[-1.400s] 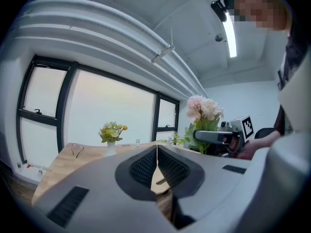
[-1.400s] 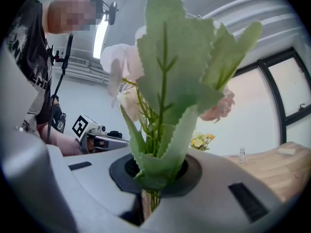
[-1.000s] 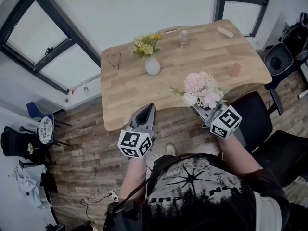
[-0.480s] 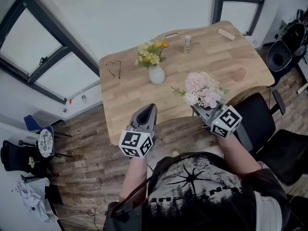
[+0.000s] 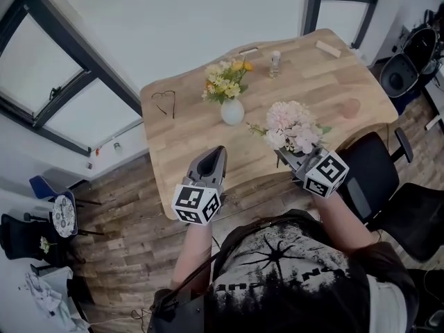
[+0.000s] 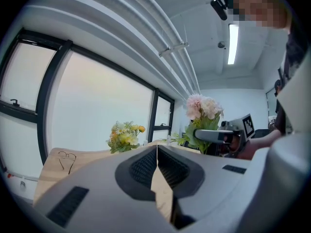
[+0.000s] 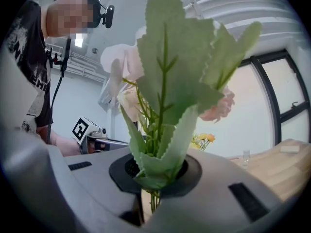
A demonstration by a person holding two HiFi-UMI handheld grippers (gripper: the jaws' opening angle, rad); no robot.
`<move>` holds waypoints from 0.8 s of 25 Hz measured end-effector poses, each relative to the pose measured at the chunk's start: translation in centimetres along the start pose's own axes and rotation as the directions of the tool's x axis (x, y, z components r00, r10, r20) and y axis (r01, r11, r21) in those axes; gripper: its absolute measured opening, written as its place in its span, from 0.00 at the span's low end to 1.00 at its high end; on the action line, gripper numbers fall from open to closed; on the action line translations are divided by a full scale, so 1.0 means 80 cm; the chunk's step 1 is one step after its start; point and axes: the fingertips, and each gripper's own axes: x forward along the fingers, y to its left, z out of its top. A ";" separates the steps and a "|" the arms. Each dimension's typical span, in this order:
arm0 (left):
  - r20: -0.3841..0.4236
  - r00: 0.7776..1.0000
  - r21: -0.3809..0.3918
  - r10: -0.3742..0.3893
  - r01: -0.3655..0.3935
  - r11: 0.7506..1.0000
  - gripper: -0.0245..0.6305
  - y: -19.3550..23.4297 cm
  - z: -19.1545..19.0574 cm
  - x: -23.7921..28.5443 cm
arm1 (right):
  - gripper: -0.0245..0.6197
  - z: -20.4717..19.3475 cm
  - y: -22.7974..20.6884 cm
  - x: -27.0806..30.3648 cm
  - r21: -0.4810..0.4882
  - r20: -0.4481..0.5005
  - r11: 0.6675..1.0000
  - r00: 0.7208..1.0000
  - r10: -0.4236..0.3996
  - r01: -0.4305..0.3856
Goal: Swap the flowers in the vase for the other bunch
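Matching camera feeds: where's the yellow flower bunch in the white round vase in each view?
Head view: yellow flower bunch, upper centre, on the light wooden table.
Left gripper view: yellow flower bunch, left of centre.
Right gripper view: yellow flower bunch, small, right of centre.
Shared landmark: pink flower bunch.

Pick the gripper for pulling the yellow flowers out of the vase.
Left, likely. The left gripper is shut and empty; the right gripper holds the pink bunch by its stems.

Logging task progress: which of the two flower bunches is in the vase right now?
The yellow bunch stands in the white vase; the pink bunch is clamped by its stems in the right gripper.
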 end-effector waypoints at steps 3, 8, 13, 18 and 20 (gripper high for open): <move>-0.003 1.000 -0.006 -0.005 0.005 1.000 0.06 0.011 -0.001 0.002 | 0.09 -0.004 0.000 0.011 -0.005 -0.011 1.000 1.000 -0.002 0.002; 0.003 1.000 -0.009 -0.005 0.005 1.000 0.06 0.022 0.002 0.011 | 0.09 -0.003 -0.010 0.021 -0.012 -0.015 1.000 1.000 -0.003 0.003; 0.016 1.000 -0.008 0.015 -0.015 1.000 0.06 0.029 0.005 0.022 | 0.09 -0.001 -0.025 0.029 -0.024 -0.020 1.000 1.000 0.016 -0.017; 0.027 0.998 -0.006 0.054 -0.054 0.999 0.06 0.039 0.013 0.040 | 0.09 0.006 -0.049 0.045 -0.037 -0.020 0.998 0.998 0.056 -0.057; 0.026 0.997 -0.008 0.072 -0.072 0.997 0.06 0.045 0.017 0.050 | 0.09 0.008 -0.061 0.054 -0.039 -0.027 0.996 0.997 0.077 -0.078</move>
